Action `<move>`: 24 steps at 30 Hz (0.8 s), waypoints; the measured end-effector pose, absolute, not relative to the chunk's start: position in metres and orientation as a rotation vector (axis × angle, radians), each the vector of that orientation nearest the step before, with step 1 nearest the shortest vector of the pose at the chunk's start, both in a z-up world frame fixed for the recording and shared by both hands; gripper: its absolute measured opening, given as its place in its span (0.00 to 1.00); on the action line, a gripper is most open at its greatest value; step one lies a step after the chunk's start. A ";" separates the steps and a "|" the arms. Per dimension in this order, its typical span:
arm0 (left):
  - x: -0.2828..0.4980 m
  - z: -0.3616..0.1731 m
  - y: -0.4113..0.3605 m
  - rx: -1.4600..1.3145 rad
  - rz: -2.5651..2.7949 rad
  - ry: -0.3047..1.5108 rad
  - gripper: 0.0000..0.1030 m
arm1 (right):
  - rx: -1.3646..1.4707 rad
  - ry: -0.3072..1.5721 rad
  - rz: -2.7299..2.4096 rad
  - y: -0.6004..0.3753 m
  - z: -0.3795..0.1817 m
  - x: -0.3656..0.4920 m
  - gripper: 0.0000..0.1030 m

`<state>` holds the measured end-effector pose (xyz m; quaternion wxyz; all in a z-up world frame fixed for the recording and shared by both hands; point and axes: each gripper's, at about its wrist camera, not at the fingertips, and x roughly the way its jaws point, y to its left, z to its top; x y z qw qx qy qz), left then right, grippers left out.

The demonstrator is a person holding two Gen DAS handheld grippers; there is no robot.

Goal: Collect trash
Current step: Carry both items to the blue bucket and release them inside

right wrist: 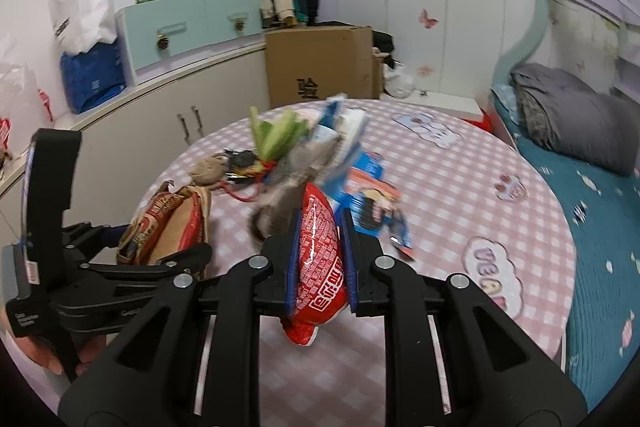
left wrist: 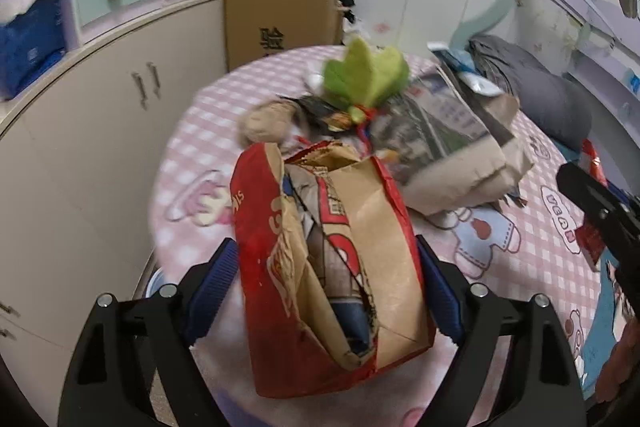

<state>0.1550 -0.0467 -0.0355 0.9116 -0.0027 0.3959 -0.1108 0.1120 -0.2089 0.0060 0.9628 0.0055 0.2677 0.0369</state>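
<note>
Paper bag (left wrist: pixel 332 267), red outside and brown inside, lies on the round worktop (left wrist: pixel 540 227) under a pink checked cloth. Its long axis runs from about 6 o'clock to 12 o'clock in the left wrist view, with the torn open mouth pointing toward 12 o'clock. Crumpled paper shows inside it.

Left hand-held gripper (left wrist: pixel 326 291) straddles the bag, released: one blue pad (left wrist: pixel 212 287) stands at 9 o'clock of the bag and the other at 3 o'clock, each just beside the bag's wall; whether either pad touches it cannot be told.

Beyond the bag's mouth, at 12 o'clock, lies a heap of litter: a beige lump (left wrist: pixel 266 123), a green leaf-shaped piece (left wrist: pixel 366 73) and folded newspaper (left wrist: pixel 436 119) on a brown paper sack.

Right hand-held gripper (right wrist: pixel 320 259) is clenched on a red printed wrapper (right wrist: pixel 320 247). The wrapper stands roughly upright between the pads, its long axis 6 to 12 o'clock in the right wrist view, top end at 12 o'clock and lower end hanging below the pads. The bag sits at 9 o'clock of this gripper.
</note>
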 end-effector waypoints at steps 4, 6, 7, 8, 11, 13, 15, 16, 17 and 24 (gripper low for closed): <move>0.150 -0.025 -0.017 -0.027 -0.187 0.784 0.82 | -0.017 0.526 0.134 -0.183 0.015 0.117 0.18; 0.148 -0.021 0.000 -0.039 -0.154 0.771 0.82 | -0.025 0.526 0.180 -0.165 0.017 0.121 0.18; 0.147 -0.019 0.008 -0.044 -0.139 0.767 0.82 | -0.028 0.528 0.196 -0.159 0.017 0.123 0.18; 0.146 -0.018 0.016 -0.050 -0.126 0.765 0.82 | -0.033 0.532 0.223 -0.147 0.017 0.126 0.18; 0.142 -0.016 0.044 -0.072 -0.066 0.760 0.82 | -0.050 0.538 0.286 -0.119 0.017 0.131 0.18; 0.140 -0.017 0.061 -0.088 -0.030 0.762 0.82 | -0.061 0.549 0.330 -0.099 0.015 0.135 0.18; 0.139 -0.018 0.081 -0.107 0.004 0.764 0.82 | -0.071 0.564 0.379 -0.077 0.012 0.140 0.18; 0.137 -0.019 0.091 -0.117 0.024 0.765 0.82 | -0.076 0.570 0.397 -0.068 0.010 0.142 0.18; 0.135 -0.019 0.098 -0.123 0.039 0.766 0.82 | -0.084 0.576 0.414 -0.058 0.008 0.144 0.18; 0.130 -0.035 0.161 -0.184 0.172 0.800 0.82 | -0.126 0.676 0.534 0.014 -0.015 0.169 0.18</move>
